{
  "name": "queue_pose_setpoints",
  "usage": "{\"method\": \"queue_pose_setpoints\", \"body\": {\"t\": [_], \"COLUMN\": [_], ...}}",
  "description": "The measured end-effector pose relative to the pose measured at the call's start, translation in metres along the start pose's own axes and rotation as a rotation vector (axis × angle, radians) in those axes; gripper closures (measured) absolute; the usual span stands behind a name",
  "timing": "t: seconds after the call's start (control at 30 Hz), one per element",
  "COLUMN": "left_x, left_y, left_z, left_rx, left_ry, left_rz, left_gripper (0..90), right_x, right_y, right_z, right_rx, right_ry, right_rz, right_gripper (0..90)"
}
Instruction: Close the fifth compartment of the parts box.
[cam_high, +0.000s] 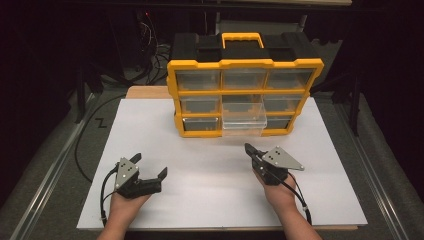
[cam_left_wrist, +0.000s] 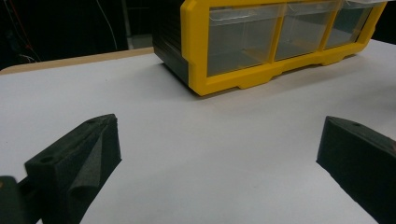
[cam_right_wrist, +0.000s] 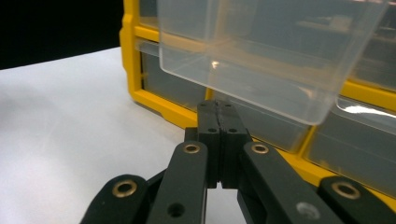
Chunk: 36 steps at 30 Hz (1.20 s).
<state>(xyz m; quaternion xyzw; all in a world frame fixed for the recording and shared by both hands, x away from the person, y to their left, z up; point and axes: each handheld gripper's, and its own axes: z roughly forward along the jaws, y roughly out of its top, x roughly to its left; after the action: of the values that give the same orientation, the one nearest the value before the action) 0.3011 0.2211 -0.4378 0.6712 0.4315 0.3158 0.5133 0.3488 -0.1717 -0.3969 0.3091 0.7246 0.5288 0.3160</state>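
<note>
Drawer (cam_high: 243, 120), clear plastic, juts from the cabinet's (cam_high: 200, 64) middle column; probably light, stiff and slippery, so take its front lip. Right gripper (cam_high: 248, 148) sits just below it, jaws pressed together, empty. Left gripper (cam_high: 149, 166) gapes wide, well apart.

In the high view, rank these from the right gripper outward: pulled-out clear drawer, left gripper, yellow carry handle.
1. Clear drawer: just ahead of the right gripper, centre of the organizer.
2. Left gripper: across the table, left.
3. Carry handle: top rear of the organizer.
</note>
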Motion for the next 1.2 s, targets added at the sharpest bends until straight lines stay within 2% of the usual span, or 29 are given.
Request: {"method": "queue_pose_setpoints", "body": {"t": [0.07,0.37,0.47,0.57,0.87,1.2], "left_x": [0.000,-0.001,-0.001,-0.001,-0.001,0.000], "left_y": [0.000,0.000,0.000,0.000,0.000,0.001], "left_z": [0.000,0.000,0.000,0.001,0.000,-0.001], "left_rx": [0.001,-0.004,-0.005,-0.004,-0.007,-0.015], "left_ry": [-0.003,-0.012,-0.015,-0.016,-0.017,-0.021], "left_rz": [0.003,0.006,0.006,0.008,0.008,0.009], "left_gripper": [0.3,0.3,0.3,0.3,0.3,0.3], "right_x": [0.002,0.000,0.000,0.002,0.000,0.003], "right_y": [0.001,0.005,0.009,0.013,0.026,0.042], "right_z": [0.000,-0.001,0.001,0.003,0.010,0.012], "right_rx": [-0.002,-0.013,-0.026,-0.029,-0.046,-0.081], "right_ry": [0.006,0.005,0.012,0.010,-0.004,-0.019], "right_rz": [-0.017,-0.015,0.004,-0.007,0.015,0.000], "right_gripper": [90.0,90.0,90.0,90.0,90.0,90.0]}}
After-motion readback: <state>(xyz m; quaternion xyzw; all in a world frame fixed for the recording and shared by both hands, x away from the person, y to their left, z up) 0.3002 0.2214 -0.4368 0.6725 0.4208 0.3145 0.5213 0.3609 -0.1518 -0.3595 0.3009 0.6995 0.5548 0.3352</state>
